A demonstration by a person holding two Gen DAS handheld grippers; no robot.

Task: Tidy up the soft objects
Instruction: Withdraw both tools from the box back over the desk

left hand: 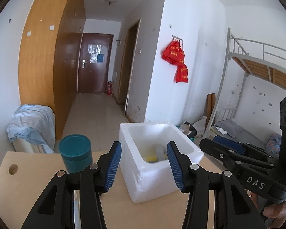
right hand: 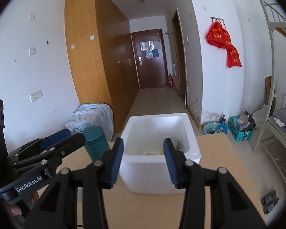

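Observation:
A white foam box stands on the pale wooden table, its top uncovered. Inside it lie a yellow soft thing and a pale grey one. My left gripper hovers just in front of the box, open, with nothing between its blue pads. In the right wrist view my right gripper is also open and empty before the same box, where the yellow thing shows at the bottom. Each gripper appears in the other's view: the right gripper, the left gripper.
A teal canister stands on the table left of the box. Behind it a light blue cloth bundle lies on a white unit. A bunk bed, a teal basin and a cardboard box sit at the right.

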